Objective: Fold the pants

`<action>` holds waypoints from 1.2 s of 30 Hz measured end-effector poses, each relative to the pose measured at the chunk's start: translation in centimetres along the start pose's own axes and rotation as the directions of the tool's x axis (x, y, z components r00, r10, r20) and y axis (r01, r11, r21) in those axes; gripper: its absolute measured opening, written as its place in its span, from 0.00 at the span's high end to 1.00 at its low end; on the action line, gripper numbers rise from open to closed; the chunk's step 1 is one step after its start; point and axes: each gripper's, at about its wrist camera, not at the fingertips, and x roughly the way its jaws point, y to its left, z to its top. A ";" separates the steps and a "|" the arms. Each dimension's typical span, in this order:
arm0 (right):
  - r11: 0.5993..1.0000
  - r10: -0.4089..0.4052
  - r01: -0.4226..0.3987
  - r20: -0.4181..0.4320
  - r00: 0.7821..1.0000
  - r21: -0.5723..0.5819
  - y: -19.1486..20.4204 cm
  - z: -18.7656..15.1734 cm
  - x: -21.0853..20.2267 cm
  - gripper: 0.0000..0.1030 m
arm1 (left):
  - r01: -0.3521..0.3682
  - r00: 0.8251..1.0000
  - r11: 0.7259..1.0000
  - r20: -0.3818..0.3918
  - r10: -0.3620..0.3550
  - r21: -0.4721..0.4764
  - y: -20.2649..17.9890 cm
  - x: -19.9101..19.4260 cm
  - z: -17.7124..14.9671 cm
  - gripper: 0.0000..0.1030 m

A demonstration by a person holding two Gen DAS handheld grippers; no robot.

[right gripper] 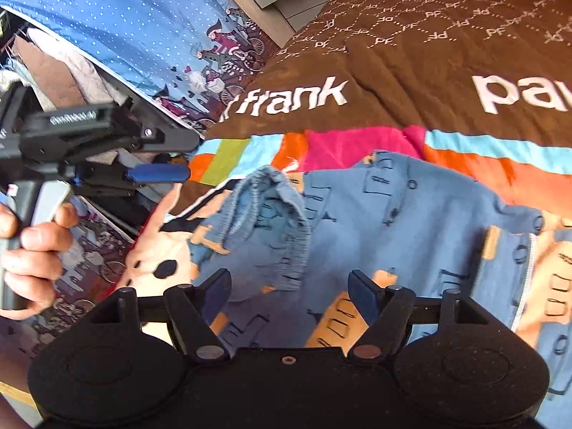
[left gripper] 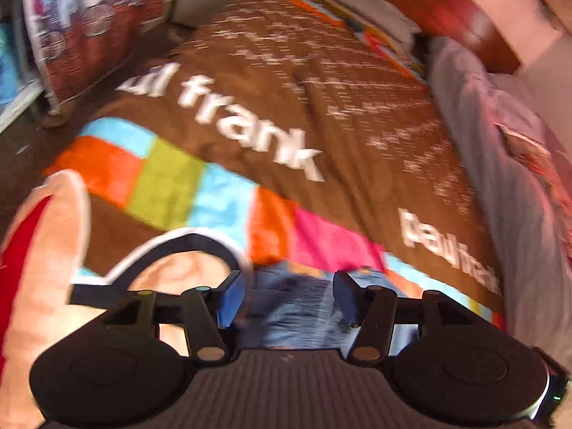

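Observation:
Small blue patterned pants (right gripper: 375,221) lie on the brown and multicoloured blanket (right gripper: 411,71), with the elastic waistband (right gripper: 271,214) bunched up at the left. My right gripper (right gripper: 289,293) hovers open just above the pants, with nothing between its fingers. My left gripper (left gripper: 287,298) is open above a blurred strip of the blue pants (left gripper: 304,307). It also shows in the right wrist view (right gripper: 161,173), held by a hand left of the pants and off the blanket's edge.
The blanket (left gripper: 286,89) covers a bed with a grey bundle of cloth (left gripper: 500,164) along its right side. A blue dotted curtain with bicycle print (right gripper: 143,35) hangs at the left. A pale cartoon face (right gripper: 161,250) is printed on the blanket's near corner.

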 end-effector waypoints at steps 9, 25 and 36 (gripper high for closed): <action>1.000 0.010 -0.010 0.009 1.000 -0.026 -1.1 3.3 3.5 0.35 | 0.075 0.994 0.997 -0.085 -0.072 0.034 2.1 1.1 -3.3 0.42; 0.975 0.188 -0.186 -0.002 0.982 0.123 -2.8 4.3 4.0 0.92 | 0.321 0.939 0.945 -0.153 -0.308 0.063 -0.3 1.3 -4.8 0.42; 0.847 0.284 -0.236 -0.031 0.958 0.476 -8.3 3.0 4.0 0.43 | 0.170 0.978 0.984 -0.131 -0.161 0.058 1.6 1.6 -4.1 0.42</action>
